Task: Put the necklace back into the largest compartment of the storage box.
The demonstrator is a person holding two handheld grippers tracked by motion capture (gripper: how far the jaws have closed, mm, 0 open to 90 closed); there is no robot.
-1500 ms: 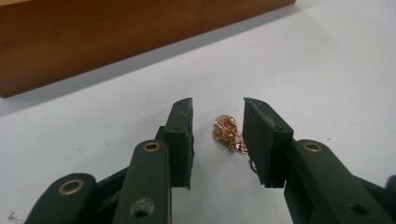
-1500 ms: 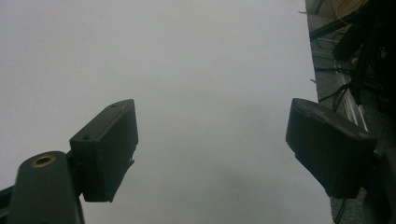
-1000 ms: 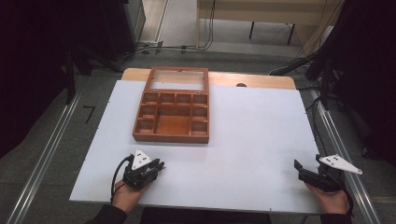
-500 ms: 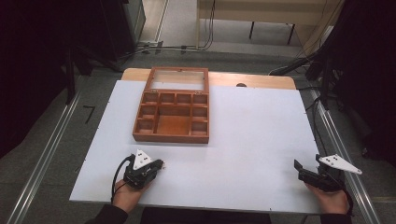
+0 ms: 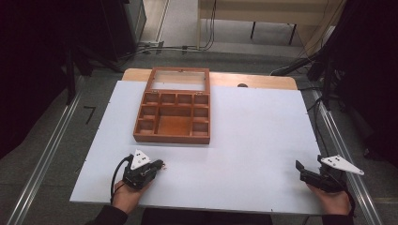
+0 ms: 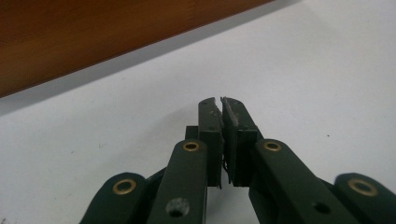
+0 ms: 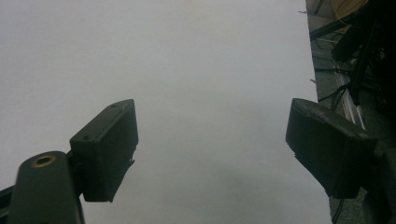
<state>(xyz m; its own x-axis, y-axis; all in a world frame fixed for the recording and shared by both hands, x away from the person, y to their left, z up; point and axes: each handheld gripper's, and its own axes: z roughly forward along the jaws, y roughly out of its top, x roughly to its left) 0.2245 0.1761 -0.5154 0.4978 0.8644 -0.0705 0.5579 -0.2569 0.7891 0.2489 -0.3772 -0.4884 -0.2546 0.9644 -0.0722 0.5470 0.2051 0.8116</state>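
A brown wooden box (image 5: 172, 113) with several small compartments and a raised glass lid stands on the white table (image 5: 253, 126), left of centre. My left gripper (image 5: 159, 164) rests low on the table near the front edge, just in front of the box. In the left gripper view its jaws are shut, tips (image 6: 220, 103) pressed together with nothing between them, and the box's wooden side (image 6: 93, 32) runs across the top. My right gripper (image 5: 300, 168) sits at the table's front right corner. In the right gripper view it (image 7: 212, 135) is open wide over bare table.
The box compartments look empty. The table's right edge (image 7: 312, 70) lies close beside the right gripper, with cables and floor beyond it. Metal rails (image 5: 42, 159) run along both sides of the table. Dark curtains stand left and right.
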